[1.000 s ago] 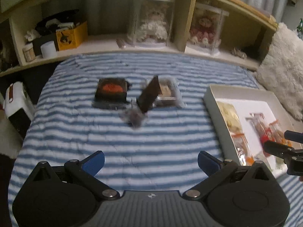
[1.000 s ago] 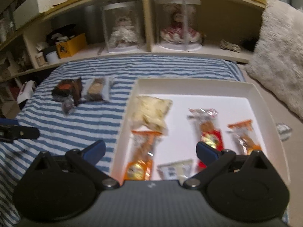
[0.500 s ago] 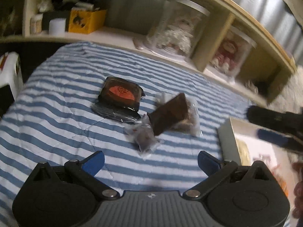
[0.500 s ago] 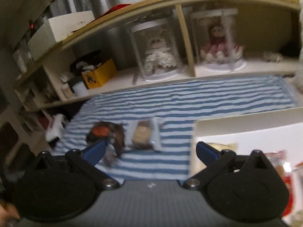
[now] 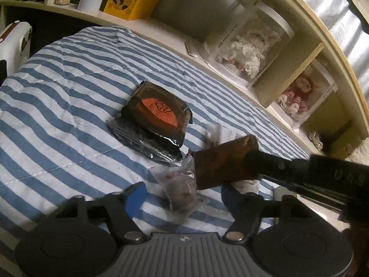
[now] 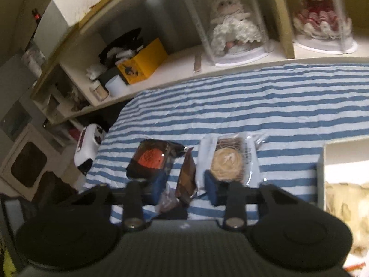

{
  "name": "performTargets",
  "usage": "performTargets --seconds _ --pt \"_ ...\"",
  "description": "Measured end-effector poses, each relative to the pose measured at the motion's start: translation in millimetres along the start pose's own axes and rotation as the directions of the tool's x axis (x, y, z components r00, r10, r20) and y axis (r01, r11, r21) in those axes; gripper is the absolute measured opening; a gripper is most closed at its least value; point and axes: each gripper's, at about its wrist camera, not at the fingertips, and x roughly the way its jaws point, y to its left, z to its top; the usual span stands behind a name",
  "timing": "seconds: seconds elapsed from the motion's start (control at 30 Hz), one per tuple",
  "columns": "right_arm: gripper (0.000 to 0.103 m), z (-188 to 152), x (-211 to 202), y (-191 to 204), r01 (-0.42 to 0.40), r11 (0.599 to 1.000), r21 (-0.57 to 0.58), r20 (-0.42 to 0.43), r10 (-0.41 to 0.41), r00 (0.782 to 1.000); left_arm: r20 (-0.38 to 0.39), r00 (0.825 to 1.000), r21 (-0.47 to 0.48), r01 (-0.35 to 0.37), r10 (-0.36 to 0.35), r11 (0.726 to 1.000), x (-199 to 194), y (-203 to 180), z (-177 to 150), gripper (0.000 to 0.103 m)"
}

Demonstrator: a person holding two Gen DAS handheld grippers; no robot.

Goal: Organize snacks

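Snacks not yet sorted lie in a tight cluster on the striped bedspread (image 6: 265, 106), toward its middle: a dark pack with an orange label (image 5: 156, 115), a brown packet (image 6: 187, 180) standing on edge, a clear-wrapped biscuit (image 6: 228, 164) and a small crumpled clear bag (image 5: 182, 187). The white tray (image 6: 327, 159) sits at the right edge of the bedspread with at least one pale bag already inside.

The right gripper (image 6: 184, 189) is low over the cluster with its jaws wide, one blue pad on each side of the brown packet, not yet touching it as far as I can tell. The left gripper (image 5: 182, 196) has its jaws wide too, straddling the clear bag and holding nothing.

The step in hand looks like picking up the brown packet. To do it well, the right pads should close across its thin faces, squarely and near the middle, so it neither twists nor slips. The clear bag leans against its base and the biscuit is just beside it, so the grip must take only the packet; a straight lift before swinging toward the tray would avoid dragging the neighbours. The left gripper should keep out of the way.
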Motion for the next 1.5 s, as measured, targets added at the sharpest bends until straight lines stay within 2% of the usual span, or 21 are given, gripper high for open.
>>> performTargets --seconds 0.07,0.13,0.2,0.3,0.47,0.63,0.7,0.77,0.83,0.87,0.9,1.0,1.17,1.27,1.33,1.37,1.4,1.43,1.47,1.5 --pt "0.008 1.1 3.1 0.7 0.009 1.0 -0.02 -0.001 -0.009 1.0 0.004 1.0 0.024 -0.011 0.011 1.0 3.0 -3.5 -0.8 0.059" --pt "0.004 -0.1 -3.4 0.6 0.023 0.999 -0.039 0.023 -0.022 0.999 0.01 1.0 0.04 -0.023 0.022 0.999 2.8 -4.0 -2.1 0.053" --pt "0.001 -0.9 -11.8 -1.9 0.035 0.998 -0.061 0.047 -0.032 0.998 0.013 0.999 0.033 -0.031 0.03 0.999 1.8 -3.0 -2.2 0.033" --pt "0.0 -2.6 -26.7 -11.6 0.045 0.997 -0.055 0.072 -0.041 0.997 0.001 1.0 0.025 -0.021 0.021 0.999 0.6 -1.5 -3.2 0.029" --pt "0.001 -6.6 -41.8 -21.6 0.034 0.999 -0.028 0.086 -0.031 0.996 0.006 0.999 0.043 -0.039 0.039 0.998 -12.5 -5.4 -2.4 0.028" --pt "0.015 -3.0 -39.8 -21.6 0.003 0.999 0.039 0.072 -0.006 0.997 0.019 0.998 0.054 -0.063 0.062 0.997 -35.3 -3.0 2.4 0.028" --pt "0.031 0.0 -28.1 -12.3 0.018 1.0 0.018 0.051 -0.019 0.999 0.007 0.997 0.056 -0.074 0.074 0.996 -41.9 -0.2 4.6 0.028" --pt "0.032 2.2 -15.0 -2.2 0.044 0.999 -0.01 0.034 -0.044 0.998 0.001 0.997 0.053 -0.081 0.081 0.995 -48.0 3.4 6.7 0.028" --pt "0.032 2.3 -3.7 5.4 0.047 0.998 -0.029 0.018 -0.046 0.999 0.001 0.996 0.037 -0.084 0.084 0.996 -54.1 8.7 9.6 0.028" --pt "0.026 1.7 4.0 9.4 0.054 0.998 -0.043 0.006 -0.054 0.999 0.002 0.997 0.027 -0.083 0.082 0.996 -56.7 11.3 11.2 0.028" --pt "0.004 0.3 8.6 11.7 0.063 0.996 -0.058 -0.005 -0.064 0.998 0.005 0.997 0.016 -0.079 0.079 0.997 -59.2 14.0 12.8 0.028" --pt "0.002 -9.8 5.0 16.9 0.072 0.994 -0.083 0.008 -0.072 0.997 0.017 0.997 -0.009 -0.072 0.072 0.997 -63.7 19.4 16.8 0.028" --pt "0.002 -34.4 -28.9 4.1 -0.02 0.999 0.042 0.003 0.02 1.0 0.02 0.999 -0.042 -0.043 0.044 0.998 -71.5 23.3 18.2 0.028" --pt "0.002 -54.8 -44.1 -8.4 -0.12 0.987 0.103 -0.073 0.128 0.989 0.023 0.999 -0.037 -0.039 0.04 0.999 -76.0 21.0 17.6 0.028" --pt "0.002 -66.8 -46.2 -16.1 -0.128 0.985 0.12 -0.134 0.143 0.981 0.021 0.999 -0.041 -0.04 0.041 0.998 -78.2 20.0 17.4 0.028" --pt "0.004 -71.6 -45.7 -16.5 -0.102 0.991 0.088 -0.154 0.114 0.982 0.019 0.999 -0.045 -0.037 0.037 0.998 -79.3 20.0 17.4 0.028" --pt "0.012 -74.4 -45.1 -15.3 -0.052 0.998 0.046 -0.156 0.058 0.986 0.017 0.999 -0.05 -0.03 0.031 0.998 -80.7 19.9 17.3 0.028" --pt "0.015 -76.9 -43.9 -13.9 0.013 1.0 0.01 -0.151 -0.011 0.988 0.017 1.0 -0.052 -0.026 0.026 0.998 -82.5 20.2 17.2 0.028" --pt "0.026 -78.6 -42.5 -13.1 0.054 0.998 -0.009 -0.148 -0.055 0.987 0.017 1.0 -0.053 -0.024 0.025 0.998 -83.9 20.3 17.2 0.028" --pt "0.046 -79.2 -41.4 -12.9 0.066 0.998 -0.009 -0.148 -0.067 0.987 0.018 1.0 -0.052 -0.024 0.025 0.998 -85.2 20.4 17.3 0.028"
